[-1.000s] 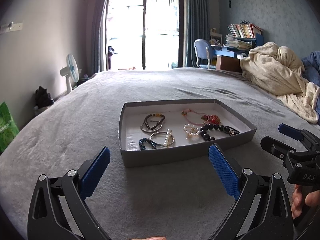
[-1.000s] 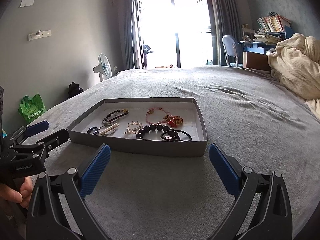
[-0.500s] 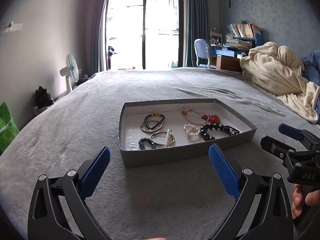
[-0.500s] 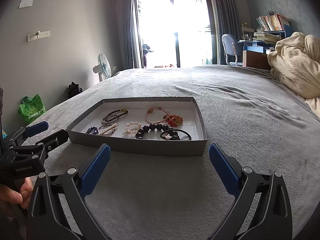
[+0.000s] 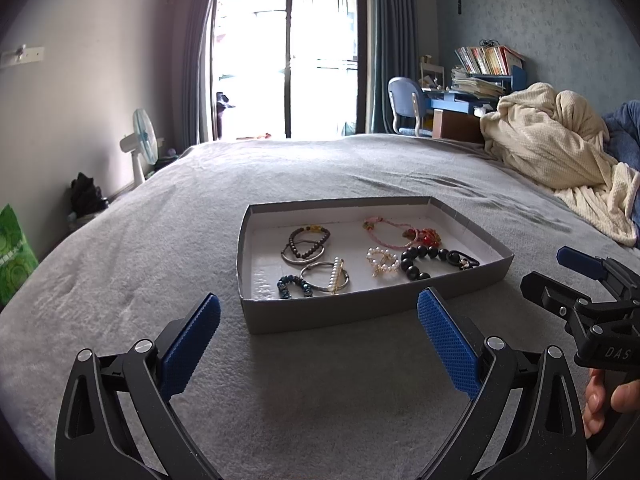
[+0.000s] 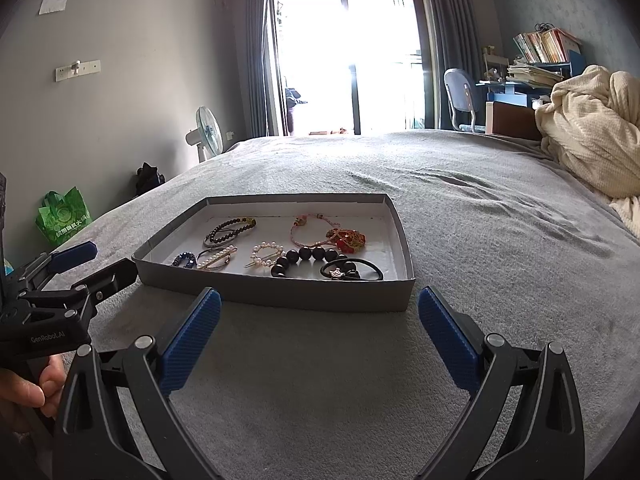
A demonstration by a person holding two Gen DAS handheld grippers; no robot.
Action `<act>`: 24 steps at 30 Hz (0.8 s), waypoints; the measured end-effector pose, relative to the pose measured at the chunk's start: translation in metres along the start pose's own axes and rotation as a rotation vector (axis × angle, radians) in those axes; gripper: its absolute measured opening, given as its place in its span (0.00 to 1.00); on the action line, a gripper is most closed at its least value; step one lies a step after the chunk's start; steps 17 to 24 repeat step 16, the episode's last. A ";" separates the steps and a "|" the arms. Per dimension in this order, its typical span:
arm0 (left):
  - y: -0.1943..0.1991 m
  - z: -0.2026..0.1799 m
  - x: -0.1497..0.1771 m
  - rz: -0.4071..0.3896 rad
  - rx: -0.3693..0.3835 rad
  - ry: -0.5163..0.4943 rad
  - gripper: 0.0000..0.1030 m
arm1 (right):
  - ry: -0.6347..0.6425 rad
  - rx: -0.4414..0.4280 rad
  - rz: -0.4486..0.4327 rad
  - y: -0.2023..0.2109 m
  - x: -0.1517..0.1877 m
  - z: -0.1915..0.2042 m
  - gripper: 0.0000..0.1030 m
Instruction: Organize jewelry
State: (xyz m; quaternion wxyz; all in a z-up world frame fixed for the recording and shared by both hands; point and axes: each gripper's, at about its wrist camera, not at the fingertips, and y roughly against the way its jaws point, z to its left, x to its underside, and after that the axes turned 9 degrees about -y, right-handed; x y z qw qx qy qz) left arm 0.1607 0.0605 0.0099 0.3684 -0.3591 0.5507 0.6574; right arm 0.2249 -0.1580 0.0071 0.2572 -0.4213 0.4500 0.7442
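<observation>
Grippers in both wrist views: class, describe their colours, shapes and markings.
Both the left gripper and right gripper have black, angular frames with silver screws. Their jaws carry textured blue pads. White lettering reads "GenRobot.AI" on the left, "DAS" on the right.

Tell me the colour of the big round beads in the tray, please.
The big round beads are glossy black, seen best in the right wrist view.
</observation>
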 end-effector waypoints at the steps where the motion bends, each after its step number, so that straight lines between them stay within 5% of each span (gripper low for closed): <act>1: 0.000 0.000 0.000 0.000 0.000 0.000 0.95 | 0.000 0.000 -0.001 0.000 0.000 0.000 0.95; 24: -0.003 -0.001 0.003 0.009 0.002 -0.001 0.95 | -0.005 0.003 0.003 0.000 0.000 -0.002 0.95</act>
